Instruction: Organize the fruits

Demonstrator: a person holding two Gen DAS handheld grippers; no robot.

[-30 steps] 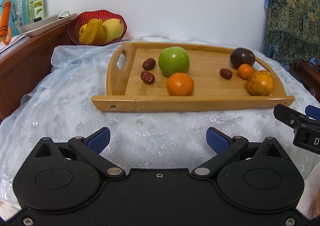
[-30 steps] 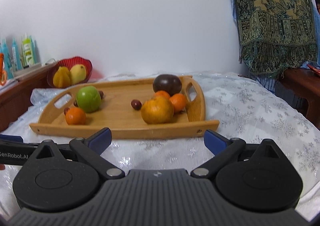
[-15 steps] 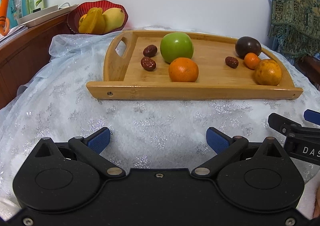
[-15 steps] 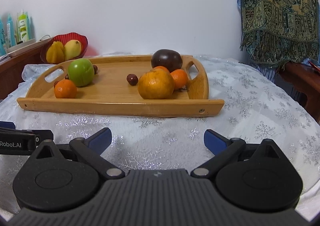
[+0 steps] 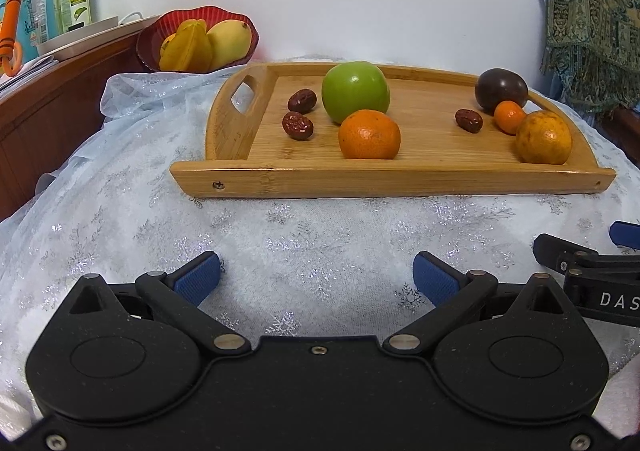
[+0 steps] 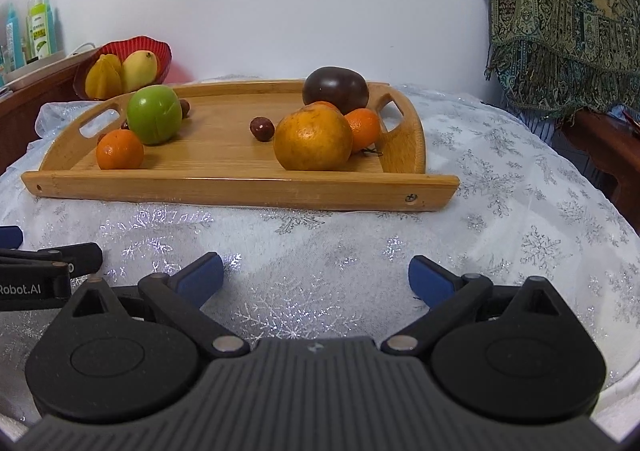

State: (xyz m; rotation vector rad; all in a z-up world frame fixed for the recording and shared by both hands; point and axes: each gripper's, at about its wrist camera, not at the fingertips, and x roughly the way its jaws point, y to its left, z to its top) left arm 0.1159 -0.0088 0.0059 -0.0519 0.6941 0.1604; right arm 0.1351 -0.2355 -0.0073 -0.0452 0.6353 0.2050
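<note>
Left gripper [image 5: 316,277] spread wide, blue fingertips [image 5: 198,277] far apart, nothing between them, hovering over the snowflake tablecloth [image 5: 120,219] short of the wooden tray [image 5: 392,181]. Right gripper [image 6: 316,277] likewise spread wide and empty, fingertips [image 6: 430,279] above the cloth, touching no fruit; seen also at the right edge of the left view, just beside the left one. On the tray, towards its left handle: green apple [image 5: 355,92], orange [image 5: 369,134] touching in front of it, two dark dates [image 5: 300,113] just left. Towards the right end: dark purple fruit [image 5: 501,88] at the back, small tangerine [image 5: 509,116] in front of it, yellowish orange [image 5: 543,136] nearest the front rail, one more date [image 5: 469,120] beside them. Behind the tray, off to the left, red bowl [image 5: 236,21] holding a starfruit and a mango
</note>
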